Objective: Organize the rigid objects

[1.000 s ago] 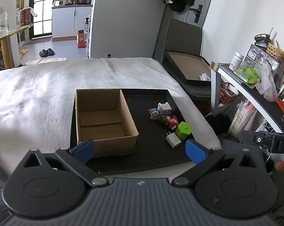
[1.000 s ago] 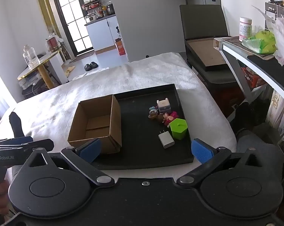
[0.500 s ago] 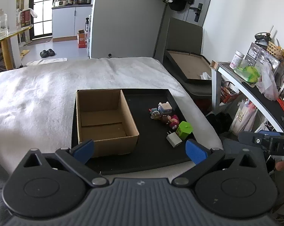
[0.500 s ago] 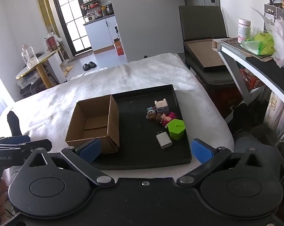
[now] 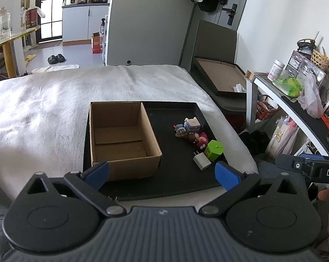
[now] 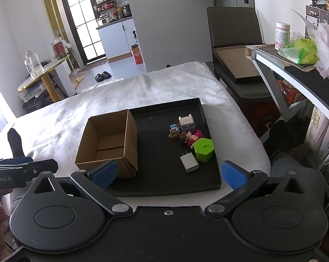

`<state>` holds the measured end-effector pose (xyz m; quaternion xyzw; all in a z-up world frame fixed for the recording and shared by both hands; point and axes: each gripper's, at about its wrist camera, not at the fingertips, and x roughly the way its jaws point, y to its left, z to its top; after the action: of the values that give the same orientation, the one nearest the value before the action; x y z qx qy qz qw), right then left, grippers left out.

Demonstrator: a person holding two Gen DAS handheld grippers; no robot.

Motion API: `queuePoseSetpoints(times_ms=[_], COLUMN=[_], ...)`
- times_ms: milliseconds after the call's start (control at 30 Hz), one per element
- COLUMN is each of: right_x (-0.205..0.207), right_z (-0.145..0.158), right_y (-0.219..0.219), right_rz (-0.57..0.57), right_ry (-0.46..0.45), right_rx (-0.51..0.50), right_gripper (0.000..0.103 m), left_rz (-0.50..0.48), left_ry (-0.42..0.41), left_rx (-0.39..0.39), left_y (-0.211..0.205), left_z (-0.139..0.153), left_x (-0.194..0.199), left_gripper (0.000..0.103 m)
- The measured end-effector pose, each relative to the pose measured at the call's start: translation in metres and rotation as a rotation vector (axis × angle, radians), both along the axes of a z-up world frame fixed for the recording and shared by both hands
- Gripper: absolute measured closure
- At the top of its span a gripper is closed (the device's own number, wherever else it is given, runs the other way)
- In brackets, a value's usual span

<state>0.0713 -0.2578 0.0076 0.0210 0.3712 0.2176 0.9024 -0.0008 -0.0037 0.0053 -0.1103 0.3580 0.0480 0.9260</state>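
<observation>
Progress on the task appears nil: the cardboard box (image 5: pixel 123 139) stands empty on the left half of the black tray (image 5: pixel 177 181), and every loose item lies outside it on the tray's right half.

Items outstanding, all grouped close together near the tray's right rim:
- white charger (image 5: pixel 201 162), prongs up, nearest the viewer and just beside the green container
- green container (image 5: pixel 214 150), six-sided, upright
- pink figure (image 5: pixel 200 140) and a brown one touching it, too small to identify further
- small pale toy block (image 5: pixel 191 124) with a little multicoloured figure (image 5: pixel 179 128) against it, farthest back

The tray rests on a bed covered by a white blanket (image 5: pixel 44 113); no worktop carries the items.

Left tool (image 5: pixel 162 174): fingers spread wide, nothing between them, held short of the tray's near edge. Right tool (image 6: pixel 168 173): likewise wide and empty, also short of the tray. Neither touches any object.

Judgement: sorting has not started. Five or six pieces remain to be moved into the box. The charger, being nearest and lying clear on its near side, looks the easiest first pick; the clustered figures may shift when one is lifted.
</observation>
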Motion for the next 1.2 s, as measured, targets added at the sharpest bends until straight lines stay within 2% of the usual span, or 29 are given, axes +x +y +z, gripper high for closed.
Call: queuePoseSetpoints(times_ms=[1200], right_x=[-0.0031], right_z=[-0.0013], right_y=[0.0011], right_rz=[-0.015], right_ry=[-0.012], right_rx=[-0.017], right_gripper=[0.000], left_rz=[0.001], left_ry=[0.003], left_rx=[0.022], left_y=[-0.0004], left_z=[0.0033], left_x=[-0.0034], left_gripper=[0.000])
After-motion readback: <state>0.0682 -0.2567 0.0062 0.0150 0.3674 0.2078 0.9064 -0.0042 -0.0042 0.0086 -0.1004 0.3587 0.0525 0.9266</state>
